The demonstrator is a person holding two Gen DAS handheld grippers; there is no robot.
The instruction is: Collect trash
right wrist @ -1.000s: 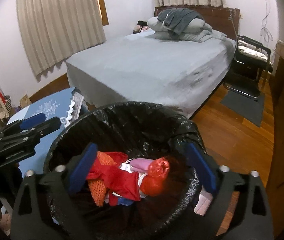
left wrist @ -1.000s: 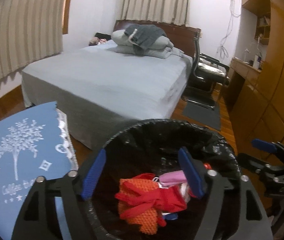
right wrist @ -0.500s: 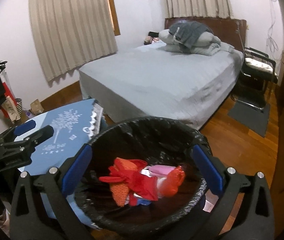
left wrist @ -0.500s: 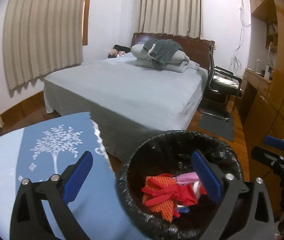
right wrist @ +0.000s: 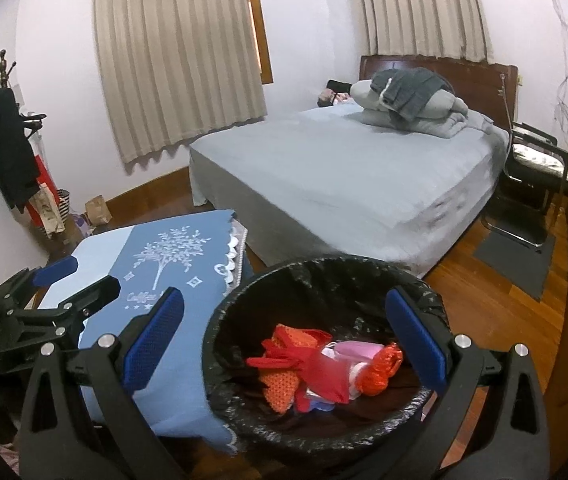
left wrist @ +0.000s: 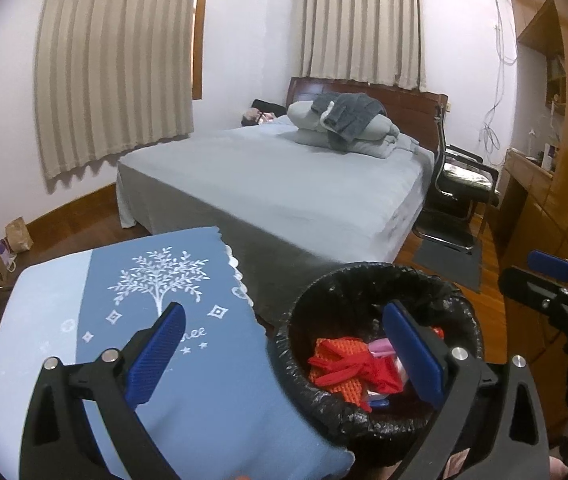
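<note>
A bin lined with a black bag (left wrist: 456, 304) (right wrist: 324, 270) stands on the wooden floor beside a small table. Inside lies trash: orange and red mesh pieces (left wrist: 340, 364) (right wrist: 284, 376), a pink wrapper (right wrist: 354, 348) and a shiny red crumpled piece (right wrist: 382, 368). My left gripper (left wrist: 284, 354) is open and empty, above the table edge and the bin. My right gripper (right wrist: 284, 344) is open and empty, above the bin. Each gripper also shows in the other's view: the right one (left wrist: 556, 280), the left one (right wrist: 64, 288).
The table wears a blue cloth with a white tree print (left wrist: 156, 284) (right wrist: 172, 256). A grey bed (left wrist: 284, 184) (right wrist: 344, 176) stands behind, a black chair (left wrist: 464, 184) and wooden cabinets (left wrist: 564, 160) to the right. Bags and a coat rack (right wrist: 4, 128) stand at the left wall.
Both grippers have pulled up and back from the bin, so the bin looks smaller and more of the room shows. The left view has swung left over the table.
</note>
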